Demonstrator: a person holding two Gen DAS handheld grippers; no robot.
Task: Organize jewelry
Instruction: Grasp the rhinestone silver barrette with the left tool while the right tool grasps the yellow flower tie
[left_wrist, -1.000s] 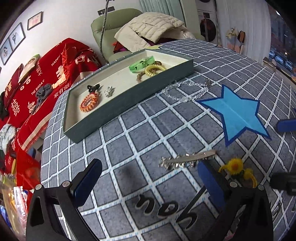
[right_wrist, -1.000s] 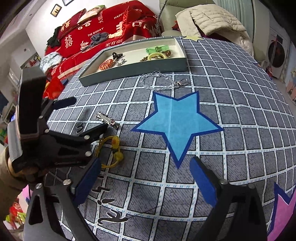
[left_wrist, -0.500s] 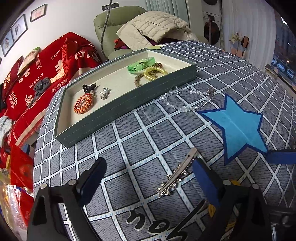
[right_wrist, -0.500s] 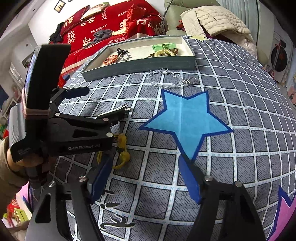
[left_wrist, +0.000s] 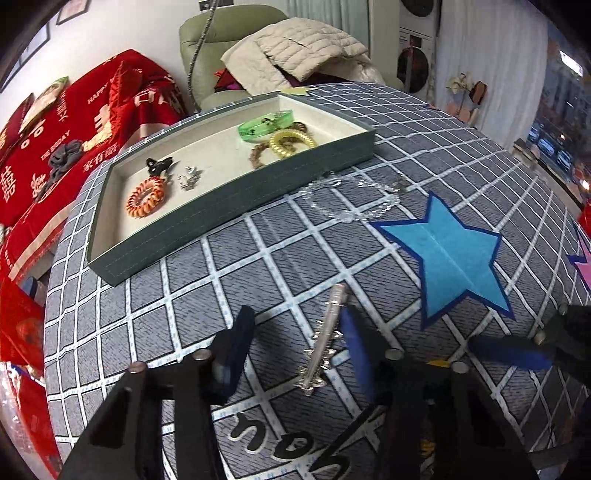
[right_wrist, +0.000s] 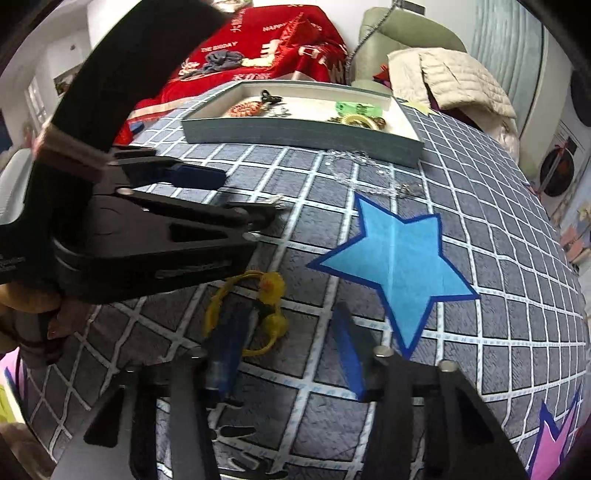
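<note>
Tray (left_wrist: 236, 206), upper left, holds five bits already — both open grippers (left_wrist: 295, 343) (right_wrist: 284, 350) straddle hair clip (left_wrist: 325, 347) and yellow tie (right_wrist: 271, 295); necklace (left_wrist: 351, 199) waits.

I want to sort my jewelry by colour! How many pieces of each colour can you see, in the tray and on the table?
Orange: 1, hair tie
Green: 1, bracelet
Gold: 1, hair tie
Brown: 1, bracelet
Black: 1, clip
Silver: 2, small charm, hair clip
Clear: 1, necklace
Yellow: 1, hair tie
Total: 9
</note>
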